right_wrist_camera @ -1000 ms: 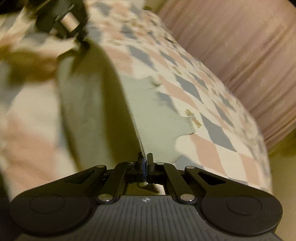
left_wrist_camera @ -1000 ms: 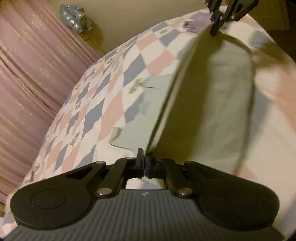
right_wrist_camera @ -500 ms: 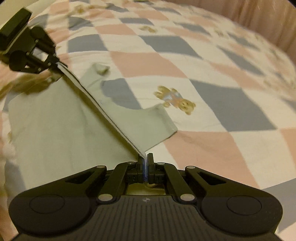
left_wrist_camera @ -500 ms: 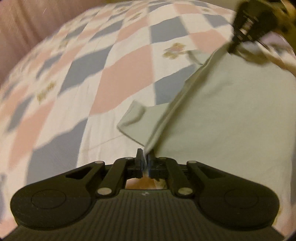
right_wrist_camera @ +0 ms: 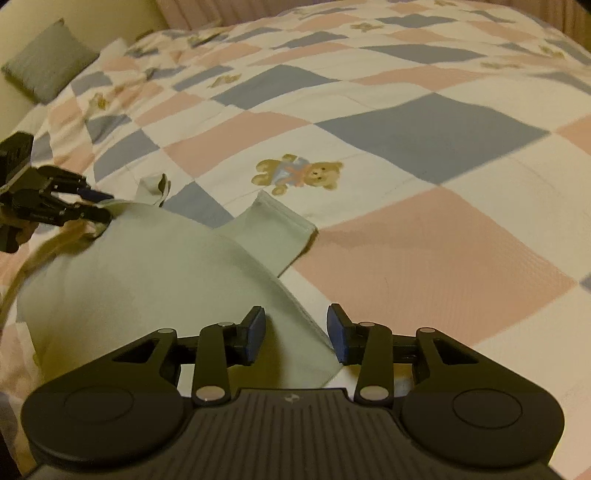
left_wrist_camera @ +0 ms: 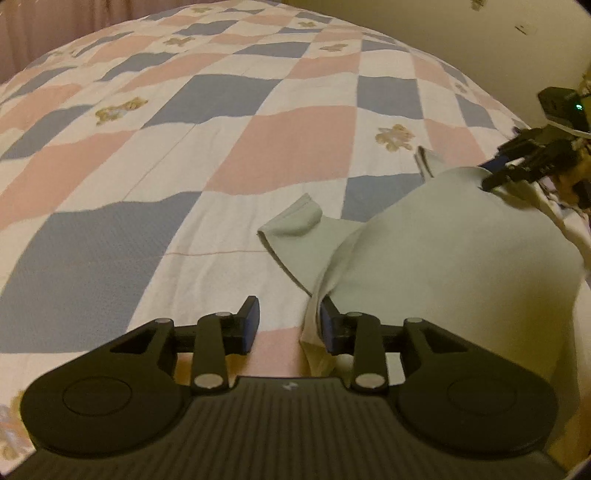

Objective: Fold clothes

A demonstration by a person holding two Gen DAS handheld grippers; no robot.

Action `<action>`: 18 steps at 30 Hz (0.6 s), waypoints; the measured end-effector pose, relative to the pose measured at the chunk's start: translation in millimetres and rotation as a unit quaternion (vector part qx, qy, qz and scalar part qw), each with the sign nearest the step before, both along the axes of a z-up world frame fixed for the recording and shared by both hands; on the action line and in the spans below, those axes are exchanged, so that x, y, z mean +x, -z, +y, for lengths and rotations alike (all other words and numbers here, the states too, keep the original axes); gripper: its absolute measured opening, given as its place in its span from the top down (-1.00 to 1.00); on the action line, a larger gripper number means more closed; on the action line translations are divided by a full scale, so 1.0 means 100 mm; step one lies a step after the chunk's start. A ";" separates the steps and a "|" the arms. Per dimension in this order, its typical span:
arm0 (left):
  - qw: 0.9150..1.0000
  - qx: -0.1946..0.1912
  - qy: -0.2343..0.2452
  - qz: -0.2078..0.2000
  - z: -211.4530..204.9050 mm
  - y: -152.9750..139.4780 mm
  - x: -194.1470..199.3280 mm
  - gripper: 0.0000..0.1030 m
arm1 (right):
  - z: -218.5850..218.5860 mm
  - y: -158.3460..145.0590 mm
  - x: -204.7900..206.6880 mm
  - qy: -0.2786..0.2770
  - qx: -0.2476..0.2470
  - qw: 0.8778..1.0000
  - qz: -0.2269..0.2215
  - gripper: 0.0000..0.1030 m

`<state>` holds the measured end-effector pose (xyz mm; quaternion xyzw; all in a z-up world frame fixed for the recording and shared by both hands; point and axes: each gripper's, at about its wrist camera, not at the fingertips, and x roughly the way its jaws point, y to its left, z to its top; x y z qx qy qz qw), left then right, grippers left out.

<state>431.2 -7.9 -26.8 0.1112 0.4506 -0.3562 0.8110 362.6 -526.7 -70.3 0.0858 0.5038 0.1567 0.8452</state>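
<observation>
A pale green garment [left_wrist_camera: 443, 258] lies folded over on the checked bedspread [left_wrist_camera: 184, 147], one sleeve [left_wrist_camera: 291, 225] sticking out to the left. My left gripper [left_wrist_camera: 288, 325] is open, and the garment's near corner rests against its right finger. In the right wrist view the same garment [right_wrist_camera: 147, 266] lies flat with its sleeve [right_wrist_camera: 273, 229] spread out. My right gripper [right_wrist_camera: 295, 332] is open over the garment's near edge. Each gripper shows at the far corner of the garment in the other's view: the right one [left_wrist_camera: 517, 170] and the left one [right_wrist_camera: 85, 206].
The bedspread [right_wrist_camera: 406, 129] has pink, blue and white squares with teddy bear prints [right_wrist_camera: 295, 173]. A grey pillow [right_wrist_camera: 48, 62] leans on the wall at the back left. A pink curtain [left_wrist_camera: 55, 22] hangs beyond the bed.
Both grippers brought the lifted edge of the garment down onto the bed, folding it over, then opened and let go of the cloth.
</observation>
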 end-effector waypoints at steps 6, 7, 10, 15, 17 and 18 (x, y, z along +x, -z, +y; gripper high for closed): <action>0.998 0.018 -0.057 -0.028 0.32 -0.22 0.08 0.31 | -0.06 0.02 -0.06 0.040 0.016 0.999 -0.010 0.20; 0.998 0.012 -0.059 -0.023 0.33 -0.23 0.08 0.27 | -0.06 0.01 -0.04 0.047 0.016 0.999 -0.012 0.20; 0.999 0.002 -0.044 -0.005 0.26 -0.18 0.00 -0.01 | -0.07 -0.02 -0.04 0.058 0.024 0.998 -0.020 0.18; 0.998 -0.011 -0.046 0.044 0.07 0.14 -0.08 -0.03 | -0.03 -0.01 -0.10 0.073 0.019 0.997 -0.018 0.16; 0.997 -0.006 -0.052 0.050 -0.01 0.25 -0.07 0.11 | -0.05 0.01 -0.16 0.087 0.022 0.996 -0.018 0.15; 0.997 -0.010 -0.058 0.053 -0.02 0.28 -0.05 0.16 | -0.06 0.02 -0.18 0.094 0.024 0.995 -0.017 0.15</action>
